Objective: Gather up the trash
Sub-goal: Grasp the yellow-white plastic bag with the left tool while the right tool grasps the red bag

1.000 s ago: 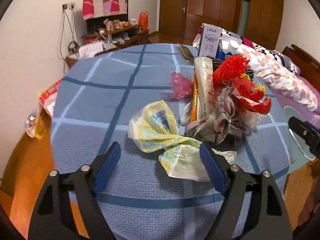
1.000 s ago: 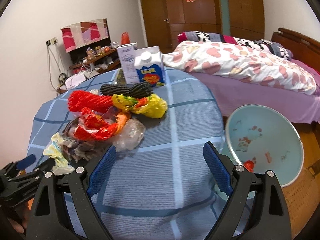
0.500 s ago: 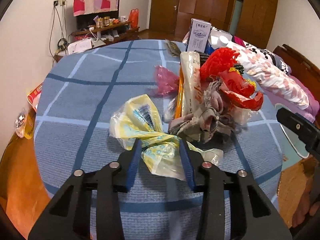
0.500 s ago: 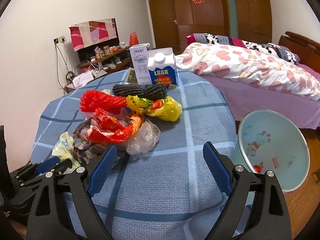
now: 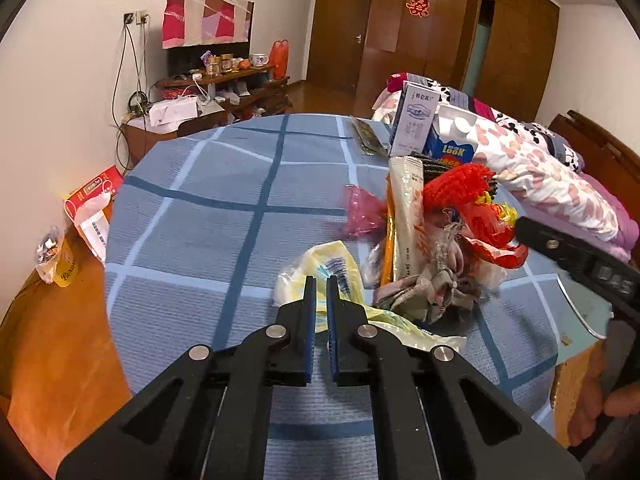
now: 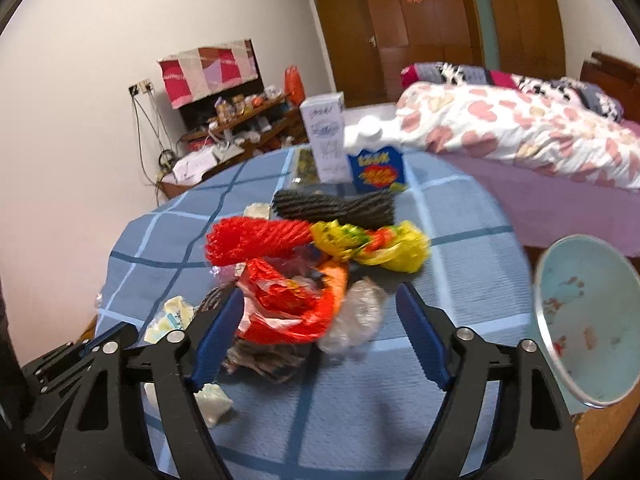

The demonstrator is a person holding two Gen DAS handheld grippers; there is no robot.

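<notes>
A heap of trash lies on the round table with the blue checked cloth (image 5: pixel 224 216). My left gripper (image 5: pixel 321 284) is shut on a pale yellow plastic bag (image 5: pixel 320 264) at the heap's near edge. Beside it lie a grey rag (image 5: pixel 432 292), a red wrapper (image 5: pixel 488 232), red netting (image 5: pixel 456 184) and a long white packet (image 5: pixel 408 216). My right gripper (image 6: pixel 320 300) is open, its jaws wide around the red wrapper (image 6: pixel 292 304) and a clear plastic bag (image 6: pixel 356 316). Red netting (image 6: pixel 256 240), a yellow bag (image 6: pixel 384 244) and black netting (image 6: pixel 332 208) lie beyond.
A white carton (image 5: pixel 416 124) and a blue milk carton (image 5: pixel 452 148) stand at the table's far side. A light blue basin (image 6: pixel 592 320) sits to the right below the table edge. A bed (image 6: pixel 520 140) is behind it. Bags lie on the floor at the left (image 5: pixel 88 208).
My left gripper has closed from wide open onto the yellow bag. My right gripper has moved in towards the heap, its open jaws now around the red wrapper.
</notes>
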